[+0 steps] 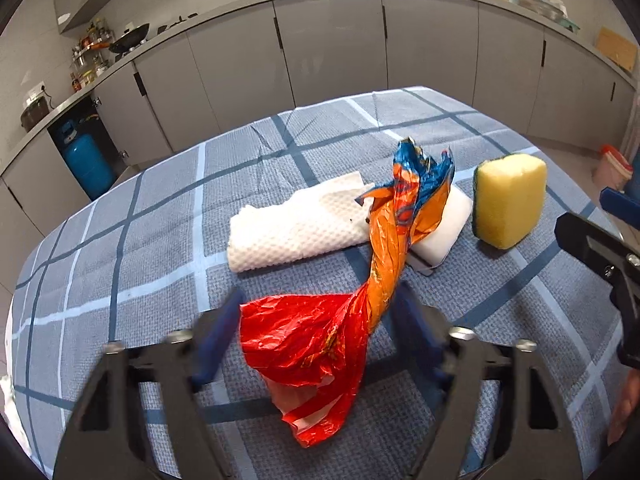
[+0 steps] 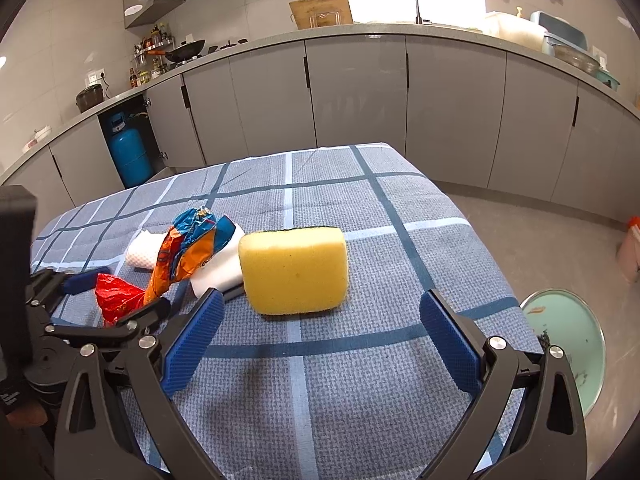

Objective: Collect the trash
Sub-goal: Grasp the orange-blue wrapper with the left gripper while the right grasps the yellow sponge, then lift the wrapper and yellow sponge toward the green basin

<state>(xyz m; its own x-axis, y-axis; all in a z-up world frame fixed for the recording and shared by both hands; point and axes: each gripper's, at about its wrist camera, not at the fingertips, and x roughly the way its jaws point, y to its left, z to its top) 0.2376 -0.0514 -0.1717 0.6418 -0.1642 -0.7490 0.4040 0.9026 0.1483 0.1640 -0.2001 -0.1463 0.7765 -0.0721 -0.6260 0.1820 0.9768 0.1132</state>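
none of the trash looks collected yet: the left gripper brackets the crumpled snack wrapper half-open without pinching it, while the right gripper gapes wide and empty before the yellow sponge.

left gripper: jaws partly open, seemingly not yet pressing | right gripper: jaws wide open, tilted down

No lettering can be read; the print on the crumpled orange, red and blue plastic wrapper is illegible.
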